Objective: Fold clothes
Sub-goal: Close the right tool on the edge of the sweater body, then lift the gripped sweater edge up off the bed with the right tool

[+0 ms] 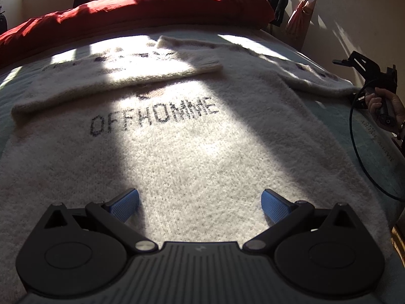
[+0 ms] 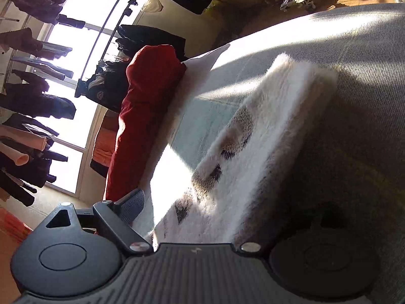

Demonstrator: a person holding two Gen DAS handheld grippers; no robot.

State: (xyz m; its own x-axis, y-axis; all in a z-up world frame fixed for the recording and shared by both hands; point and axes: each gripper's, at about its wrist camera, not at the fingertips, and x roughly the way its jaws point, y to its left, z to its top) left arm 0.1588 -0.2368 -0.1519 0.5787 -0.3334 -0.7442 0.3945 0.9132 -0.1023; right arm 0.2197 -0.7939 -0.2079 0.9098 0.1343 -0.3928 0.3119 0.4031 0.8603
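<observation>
Sweater (image 1: 202, 152) spread flat on the bed (image 1: 326, 119), lettering up, one sleeve (image 1: 114, 81) already folded across the chest. Other sleeve (image 2: 265, 126) stretched out toward the bed edge, running straight between the jaws of the right tool (image 2: 202, 210). Right tool wide apart around that sleeve, no clamp showing: near finger (image 2: 131, 207) clear of the fleece, far finger lost in shadow. Gripped by a hand (image 1: 382, 103) at the bed's edge. Left tool (image 1: 200, 205) gaping wide, holding nothing, hovering over the lower body of the sweater, blue pads (image 1: 126, 204) apart from each other.

Likely trouble from here:
- Pinching the sheet along with the sleeve, since fleece and bedding lie flush; would drag the bedding and skew the fold.
- Catching only the fluffy nap instead of the knit; would slip free mid-lift.
- Pulling the sleeve across with nothing pinning the body; could shift the whole sweater and undo the first fold.
- Snagging the black cable (image 1: 354, 136) looping beside the sleeve end.

Round about: red duvet (image 1: 141, 7) bunched along the far side of the bed, near the collar but not on it. Hanging clothes (image 2: 38, 101) before a bright window (image 2: 83, 58), well apart. Curtain (image 1: 303, 7) by the wall. Hard sun patches and deep shadow across the fleece, hiding edges.
</observation>
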